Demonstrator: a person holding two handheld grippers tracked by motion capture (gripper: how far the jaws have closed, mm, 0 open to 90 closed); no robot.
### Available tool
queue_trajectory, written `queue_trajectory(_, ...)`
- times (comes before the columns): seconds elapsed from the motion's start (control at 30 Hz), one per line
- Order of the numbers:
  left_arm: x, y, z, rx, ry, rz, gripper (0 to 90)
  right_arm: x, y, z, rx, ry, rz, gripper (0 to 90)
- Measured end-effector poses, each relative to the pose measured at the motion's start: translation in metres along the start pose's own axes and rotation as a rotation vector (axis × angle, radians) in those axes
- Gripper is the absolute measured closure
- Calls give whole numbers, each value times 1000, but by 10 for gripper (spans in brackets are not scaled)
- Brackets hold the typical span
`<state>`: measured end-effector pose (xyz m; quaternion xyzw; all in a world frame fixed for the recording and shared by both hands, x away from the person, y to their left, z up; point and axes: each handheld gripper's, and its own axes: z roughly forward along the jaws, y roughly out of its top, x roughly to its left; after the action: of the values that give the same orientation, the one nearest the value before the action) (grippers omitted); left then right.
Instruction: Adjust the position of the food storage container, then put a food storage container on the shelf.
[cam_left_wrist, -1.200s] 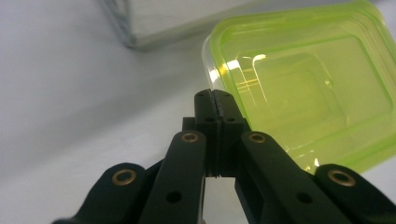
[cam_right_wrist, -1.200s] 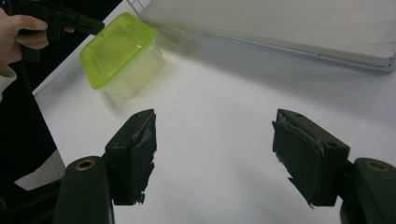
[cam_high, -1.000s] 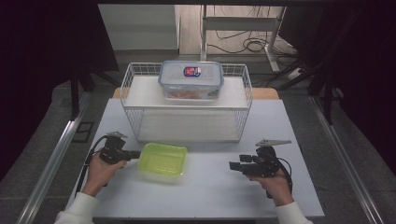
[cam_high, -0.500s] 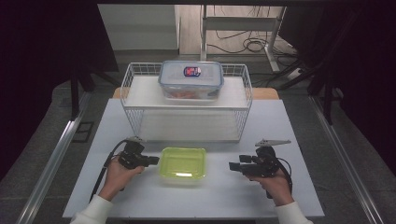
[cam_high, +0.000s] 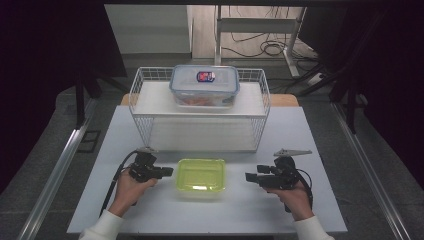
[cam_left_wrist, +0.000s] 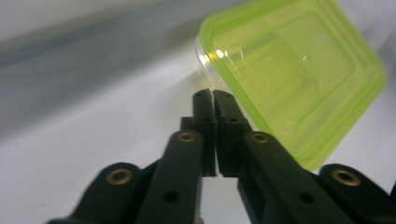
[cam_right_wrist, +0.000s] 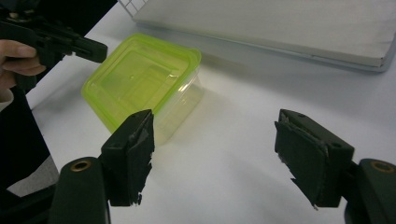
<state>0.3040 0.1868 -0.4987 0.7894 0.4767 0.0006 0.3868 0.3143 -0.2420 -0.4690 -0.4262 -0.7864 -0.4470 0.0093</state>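
A low clear container with a lime-green lid (cam_high: 201, 175) (cam_left_wrist: 299, 70) (cam_right_wrist: 140, 79) lies on the white table between the two hands. My left gripper (cam_high: 169, 171) (cam_left_wrist: 213, 93) (cam_right_wrist: 93, 49) points right, its tips at the container's left edge. Its jaws stand almost together with nothing between them and have just been opening by a sliver. My right gripper (cam_high: 248, 177) (cam_right_wrist: 215, 119) points left at the container from a short way off. It is open wide and empty.
A white wire basket (cam_high: 145, 125) stands behind the container, with a flat white board across it. On that board sits a clear lidded food box (cam_high: 204, 85) with a blue-and-red label. The table's front edge (cam_high: 210, 231) runs close to the person's sleeves.
The left gripper slid right and the green-lidded container moved right ahead of it, toward the table's middle. The right gripper stayed where it was.
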Motion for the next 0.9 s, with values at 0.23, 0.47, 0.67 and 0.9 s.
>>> queue_trajectory(0.23, 0, -1, -24, -91, -18, -80, 523, 0, 1, 2, -34, -1, -1, 267)
queue_trajectory(0.47, -5, -2, -31, -131, -93, -107, 291, 1, 1, 4, -68, 46, 23, 264)
queue_trajectory(0.67, -5, -2, -26, -130, -114, -135, 226, 3, 6, 11, -86, 104, 54, 264)
queue_trajectory(0.9, -4, -1, -20, -145, -152, -172, 186, 12, 13, 24, -63, 101, 52, 291)
